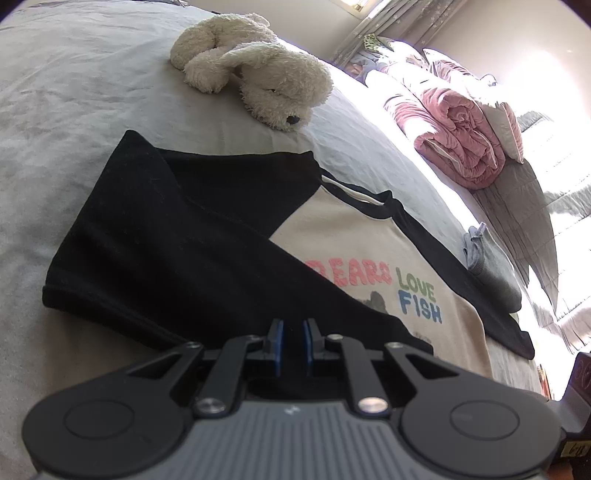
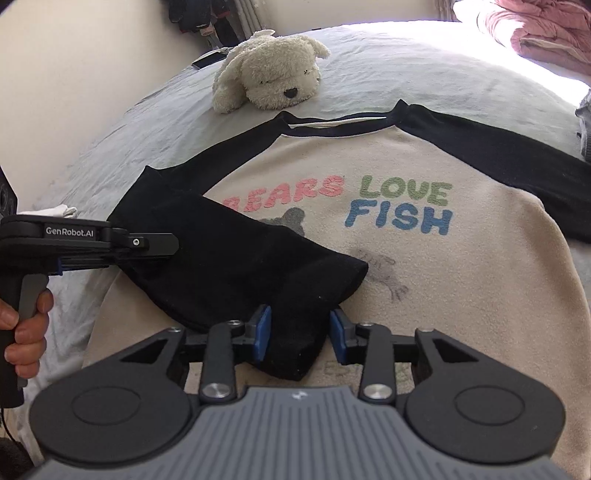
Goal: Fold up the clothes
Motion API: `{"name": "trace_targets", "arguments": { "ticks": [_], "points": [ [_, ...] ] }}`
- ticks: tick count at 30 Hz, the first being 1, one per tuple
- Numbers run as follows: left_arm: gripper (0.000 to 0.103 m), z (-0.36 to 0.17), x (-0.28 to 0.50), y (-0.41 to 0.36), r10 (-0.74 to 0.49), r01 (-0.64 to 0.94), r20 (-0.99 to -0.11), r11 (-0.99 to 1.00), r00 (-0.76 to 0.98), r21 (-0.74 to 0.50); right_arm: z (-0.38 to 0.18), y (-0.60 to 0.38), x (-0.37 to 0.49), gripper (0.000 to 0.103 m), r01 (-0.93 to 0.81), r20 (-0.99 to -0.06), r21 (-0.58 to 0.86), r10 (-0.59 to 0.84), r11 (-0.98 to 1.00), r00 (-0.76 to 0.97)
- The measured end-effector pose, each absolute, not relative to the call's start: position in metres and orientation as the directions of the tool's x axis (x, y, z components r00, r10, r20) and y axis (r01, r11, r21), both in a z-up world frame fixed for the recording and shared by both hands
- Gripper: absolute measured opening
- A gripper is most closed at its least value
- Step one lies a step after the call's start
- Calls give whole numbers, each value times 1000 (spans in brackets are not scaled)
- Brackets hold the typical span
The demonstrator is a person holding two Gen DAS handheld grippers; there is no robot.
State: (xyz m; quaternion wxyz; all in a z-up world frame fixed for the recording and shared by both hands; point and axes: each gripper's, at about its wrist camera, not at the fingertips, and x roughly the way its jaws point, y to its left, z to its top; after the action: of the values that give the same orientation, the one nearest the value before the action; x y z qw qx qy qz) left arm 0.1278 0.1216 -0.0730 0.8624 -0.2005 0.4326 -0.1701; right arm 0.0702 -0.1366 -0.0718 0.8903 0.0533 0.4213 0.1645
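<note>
The sweatshirt lies face-up on the bed ahead of both grippers, its black sleeve folded diagonally across the chest. The sleeve's cuff end sits between the parted fingers of the right gripper, which is nearer to it. The left gripper, pads nearly together with dark cloth between them, seems to pinch the sleeve's upper part.

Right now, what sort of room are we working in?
Most likely a bedroom. The sweatshirt is spread on a bed sheet, a plush dog lies just beyond it, and a rolled pink blanket sits near a bright curtained window.
</note>
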Motion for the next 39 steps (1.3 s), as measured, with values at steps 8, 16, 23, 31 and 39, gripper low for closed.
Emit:
{"name": "trace_targets", "arguments": {
  "ticks": [8,16,23,31,39],
  "points": [
    [38,-55,125,138,-364,83,-651,904,666,-420,-41,-131,77,8,-269,-690,212,339,939,639],
    [76,-35,127,165,-241,-33,-592,910,769,-413,23,-127,107,8,-260,-604,301,394,917,693],
    [92,-36,123,179,-230,-47,-627,919,744,-392,98,-91,120,8,-319,-527,234,396,918,752],
    [94,-46,119,199,-261,-59,-690,913,675,-404,145,-56,130,8,-339,-499,164,374,926,782],
    [94,-60,123,187,-270,-62,-732,918,625,-392,171,-38,138,8,-339,-473,136,361,931,803]
  ]
}}
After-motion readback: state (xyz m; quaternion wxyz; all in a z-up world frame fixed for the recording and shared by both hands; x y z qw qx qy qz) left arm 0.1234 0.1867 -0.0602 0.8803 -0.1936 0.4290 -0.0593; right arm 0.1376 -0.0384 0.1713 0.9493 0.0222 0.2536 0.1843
